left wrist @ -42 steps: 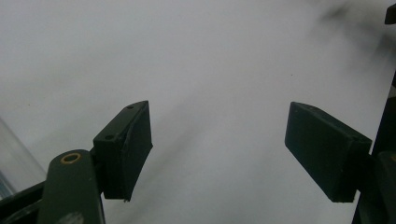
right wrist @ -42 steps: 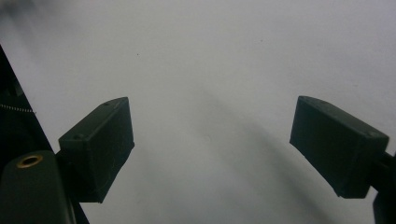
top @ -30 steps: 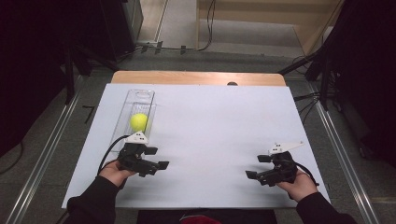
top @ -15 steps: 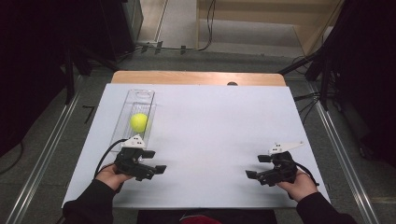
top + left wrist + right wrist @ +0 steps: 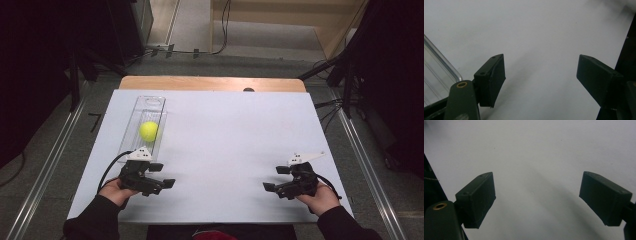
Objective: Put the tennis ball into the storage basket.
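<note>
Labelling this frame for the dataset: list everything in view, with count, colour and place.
ball: 1, yellow-green, inside the tray
tray: 1, clear plastic, long, on the sheet's left side, running away from the person
sheet: 1, white, covers most of the table
table: 1, wood, a strip showing past the sheet's far edge
left gripper: 1, black with a grey plate, near left of the sheet beside the tray's near end, jaws apart, nothing between them
right gripper: 1, black with a grey plate, near right of the sheet, jaws apart, nothing between them
sleeves: 2, dark, bottom edge
</note>
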The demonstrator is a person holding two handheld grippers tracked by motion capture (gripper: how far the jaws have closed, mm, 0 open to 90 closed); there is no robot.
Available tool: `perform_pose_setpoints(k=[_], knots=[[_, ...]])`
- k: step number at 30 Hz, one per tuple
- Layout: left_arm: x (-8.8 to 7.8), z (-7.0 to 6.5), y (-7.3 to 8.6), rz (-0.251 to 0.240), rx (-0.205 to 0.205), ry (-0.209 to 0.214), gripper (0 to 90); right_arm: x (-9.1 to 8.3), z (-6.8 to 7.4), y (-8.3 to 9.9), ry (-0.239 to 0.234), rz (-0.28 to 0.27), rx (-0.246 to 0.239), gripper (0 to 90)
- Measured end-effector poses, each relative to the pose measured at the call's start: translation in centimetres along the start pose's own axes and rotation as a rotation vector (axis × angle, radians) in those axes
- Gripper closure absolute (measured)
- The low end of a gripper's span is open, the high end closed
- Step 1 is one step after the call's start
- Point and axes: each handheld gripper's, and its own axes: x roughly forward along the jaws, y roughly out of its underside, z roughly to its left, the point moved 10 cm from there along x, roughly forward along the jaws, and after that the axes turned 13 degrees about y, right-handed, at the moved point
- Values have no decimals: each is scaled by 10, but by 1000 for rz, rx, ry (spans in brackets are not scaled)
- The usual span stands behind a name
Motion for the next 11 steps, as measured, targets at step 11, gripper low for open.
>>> perform_pose_setpoints(k=[11], knots=[[0, -2, -1, -9, -4, 13, 241, 2, -1, 1, 7, 6, -9, 114]])
